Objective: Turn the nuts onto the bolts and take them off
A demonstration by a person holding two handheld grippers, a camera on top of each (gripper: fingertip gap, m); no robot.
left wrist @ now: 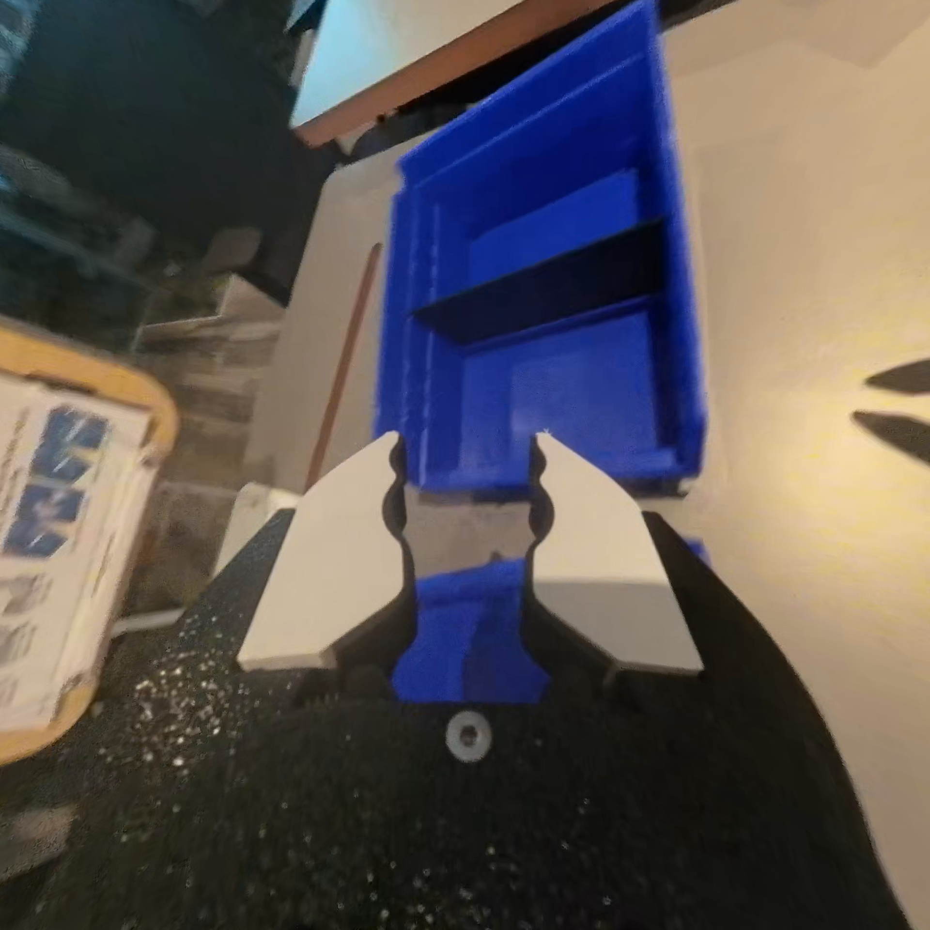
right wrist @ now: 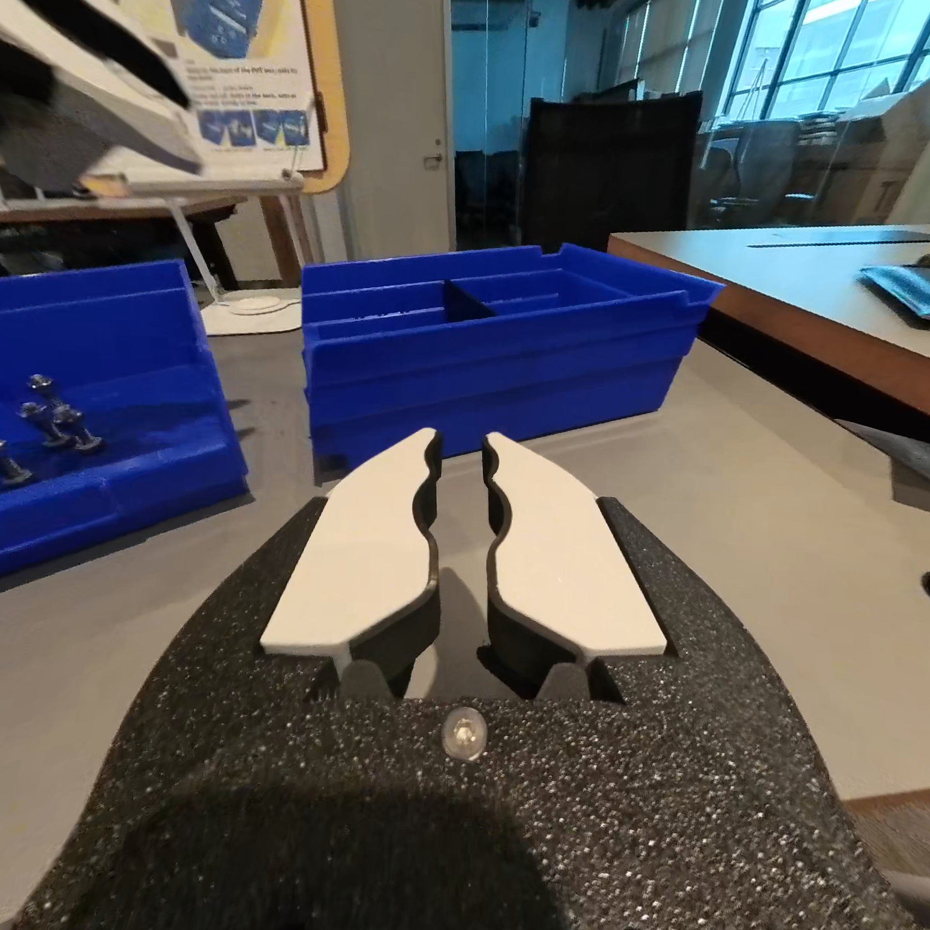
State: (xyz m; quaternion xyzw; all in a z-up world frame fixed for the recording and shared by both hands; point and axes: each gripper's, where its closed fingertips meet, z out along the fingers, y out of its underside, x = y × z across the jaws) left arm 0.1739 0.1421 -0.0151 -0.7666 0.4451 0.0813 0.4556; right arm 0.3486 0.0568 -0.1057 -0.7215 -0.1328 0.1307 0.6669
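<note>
Grey tabletop [right wrist: 704,503] carries two blue bins; bolts [right wrist: 50,428] (nuts seemingly fitted) stand in the left bin [right wrist: 151,352]. Left gripper [left wrist: 465,443] hangs spread and empty over the divided bin [left wrist: 674,251], right gripper [right wrist: 459,443] slightly parted, empty. Judged: picking up comes next, calling for a reach leftward.

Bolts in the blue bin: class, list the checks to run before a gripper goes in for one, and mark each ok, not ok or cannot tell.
1. Left gripper open and empty: ok.
2. Right gripper empty, fingers slightly apart: ok.
3. Bolts visible in the open-fronted bin: ok.
4. Nuts already on those bolts: cannot tell.
5. Divided bin compartments empty: ok in the left wrist view.
6. A gripper lined up on the bolts: not ok.
</note>
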